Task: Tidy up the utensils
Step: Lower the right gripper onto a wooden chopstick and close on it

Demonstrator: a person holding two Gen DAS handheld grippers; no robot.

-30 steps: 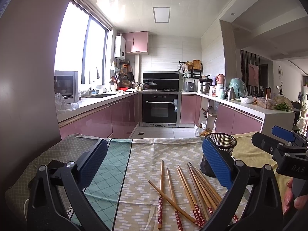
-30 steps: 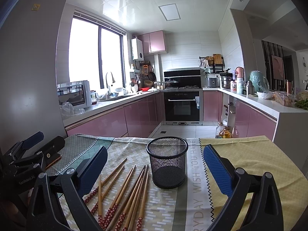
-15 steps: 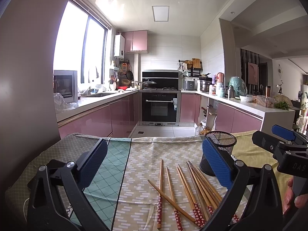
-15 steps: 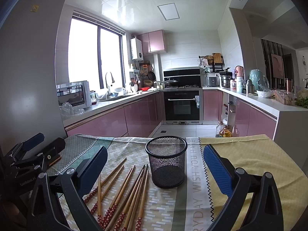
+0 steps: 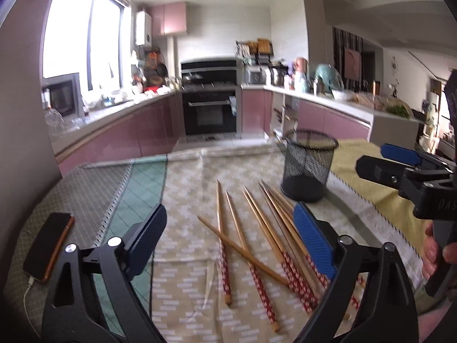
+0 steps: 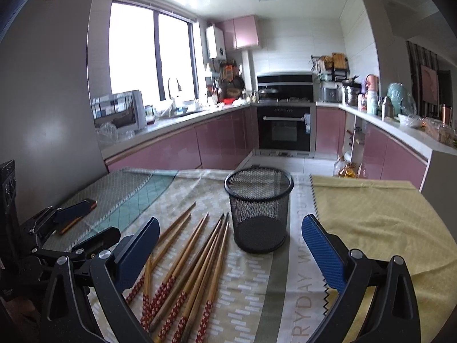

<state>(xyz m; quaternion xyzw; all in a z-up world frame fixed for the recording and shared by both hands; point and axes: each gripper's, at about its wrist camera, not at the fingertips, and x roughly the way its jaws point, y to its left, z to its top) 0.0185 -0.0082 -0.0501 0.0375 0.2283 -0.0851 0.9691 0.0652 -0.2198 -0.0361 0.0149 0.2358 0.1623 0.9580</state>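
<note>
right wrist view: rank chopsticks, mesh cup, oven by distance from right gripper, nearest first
1. chopsticks: on the cloth, by the left finger of the right gripper.
2. mesh cup: upright, ahead, centre.
3. oven: far kitchen wall.

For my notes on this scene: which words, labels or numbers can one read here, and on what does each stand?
"RYDAY WI", cut off at both ends: on the pale stripe of the tablecloth, right of the mesh cup.
"DAS", cut off: on the right gripper, seen from the left wrist.
Lettering on the oven: too blurred to read.
</note>
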